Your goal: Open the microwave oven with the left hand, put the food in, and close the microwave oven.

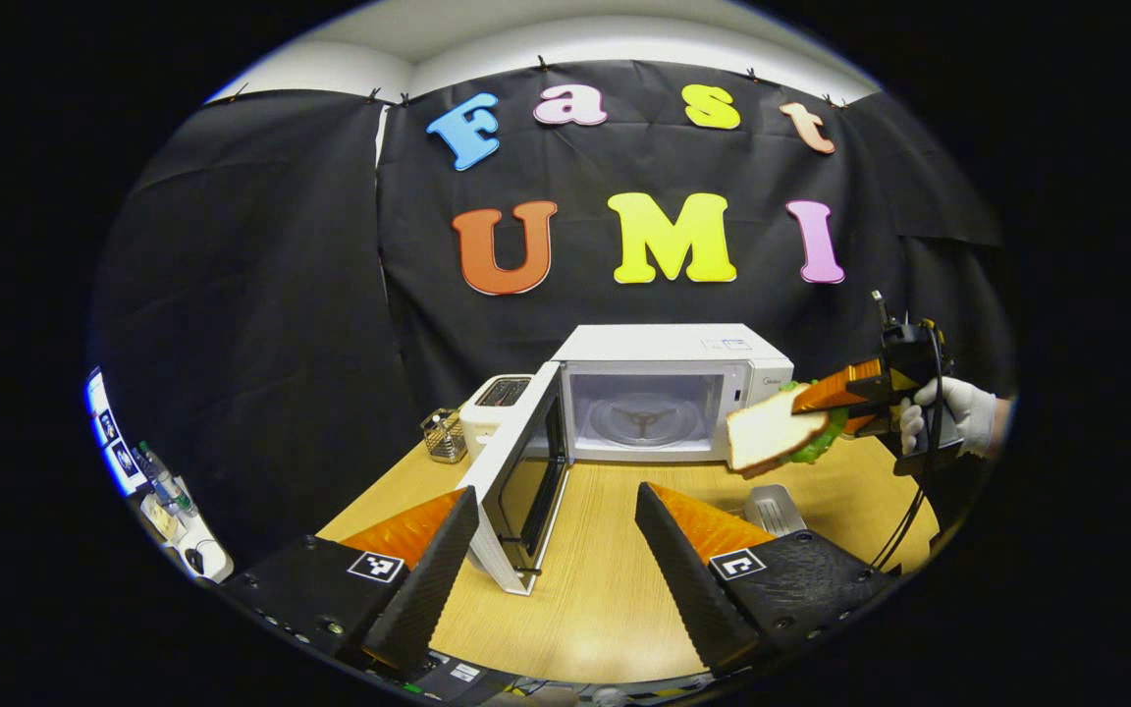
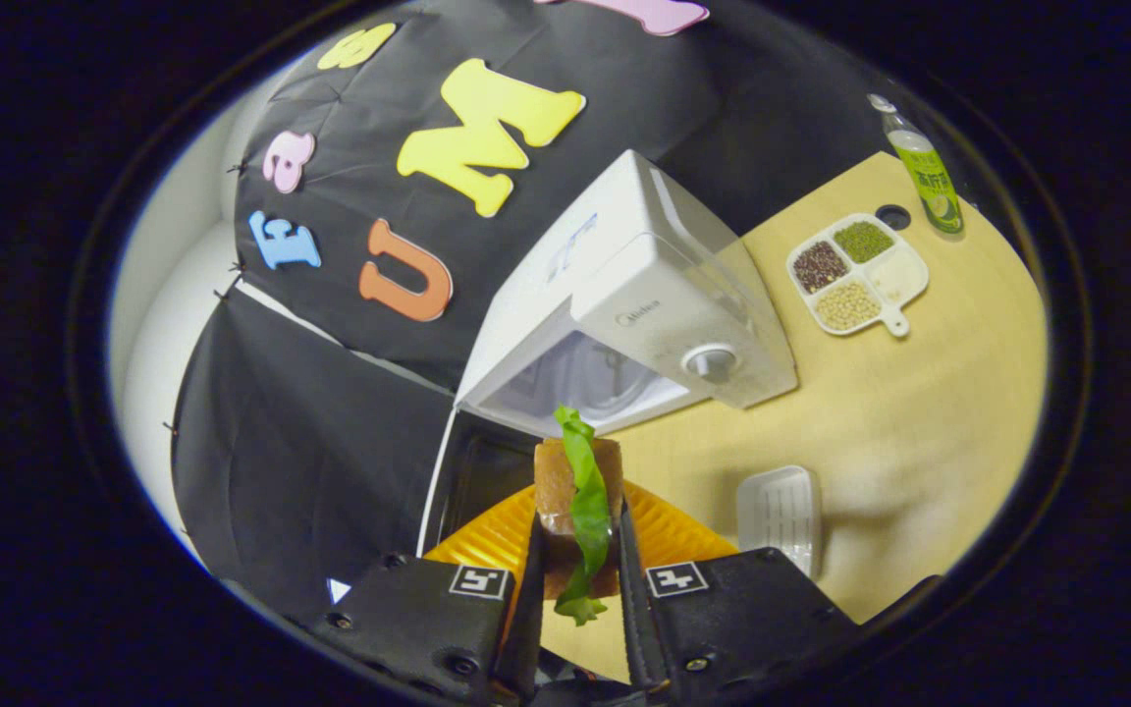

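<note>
Pale wood tabletop (image 1: 605, 589). White microwave (image 1: 673, 393) at far centre, door open. Toaster (image 1: 497, 403) and wire basket (image 1: 444, 437) to its left. Small white tray (image 1: 774, 509) near right. Divided dish (image 2: 858, 273) and bottle (image 2: 924, 177) beyond.

The table (image 1: 605, 589) looks like pale wood-grain laminate, smooth with a soft sheen; the microwave oven (image 1: 669, 346) has a white, smooth, slightly glossy casing, its open door (image 1: 524, 481) framing a dark glossy pane; the small basket (image 1: 444, 436) is wire mesh metal; the toaster (image 1: 492, 405) seems white plastic; the sandwich (image 2: 577, 501) shows a porous, matt bread surface and a shiny green leaf; the divided dish (image 2: 860, 273) looks glossy white; the small tray (image 2: 778, 511) is ribbed, matt white plastic; the bottle (image 2: 924, 172) is clear plastic.
</note>
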`<state>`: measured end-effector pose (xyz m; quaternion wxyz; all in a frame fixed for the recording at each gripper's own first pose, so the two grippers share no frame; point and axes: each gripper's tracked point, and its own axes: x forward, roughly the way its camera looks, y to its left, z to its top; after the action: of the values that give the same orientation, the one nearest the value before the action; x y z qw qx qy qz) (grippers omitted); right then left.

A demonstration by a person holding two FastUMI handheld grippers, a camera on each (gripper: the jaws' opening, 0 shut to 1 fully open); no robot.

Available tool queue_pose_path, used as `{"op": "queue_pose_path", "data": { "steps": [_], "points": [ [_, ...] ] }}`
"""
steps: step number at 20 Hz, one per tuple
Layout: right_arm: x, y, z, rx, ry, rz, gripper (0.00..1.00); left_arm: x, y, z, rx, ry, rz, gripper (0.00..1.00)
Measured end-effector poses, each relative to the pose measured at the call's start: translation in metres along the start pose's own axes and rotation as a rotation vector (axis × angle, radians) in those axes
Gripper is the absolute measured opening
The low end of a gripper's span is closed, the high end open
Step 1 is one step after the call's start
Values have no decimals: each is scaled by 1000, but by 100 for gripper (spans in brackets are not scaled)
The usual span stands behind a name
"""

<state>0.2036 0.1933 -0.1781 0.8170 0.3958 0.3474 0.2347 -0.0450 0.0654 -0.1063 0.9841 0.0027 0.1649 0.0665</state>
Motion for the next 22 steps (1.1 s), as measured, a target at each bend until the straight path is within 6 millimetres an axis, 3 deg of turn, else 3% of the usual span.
{"op": "queue_pose_path", "data": {
  "steps": [5,10,13,18,21,22],
  "points": [
    [68,22,-3,103,-214,-26,37,19,20,3,54,5,-105,97],
    [150,18,-4,186,-405,-50,37,35,33,4,70,3,-171,97],
    [192,15,6,216,-506,-75,37,39,45,-2,53,3,-166,97],
    [249,17,23,247,-627,-88,38,39,62,-7,48,12,-131,97],
    [273,7,31,257,-666,-116,38,41,70,-12,45,27,-115,97],
    [280,-1,30,243,-660,-143,29,40,73,-12,42,28,-110,97]
  ]
}}
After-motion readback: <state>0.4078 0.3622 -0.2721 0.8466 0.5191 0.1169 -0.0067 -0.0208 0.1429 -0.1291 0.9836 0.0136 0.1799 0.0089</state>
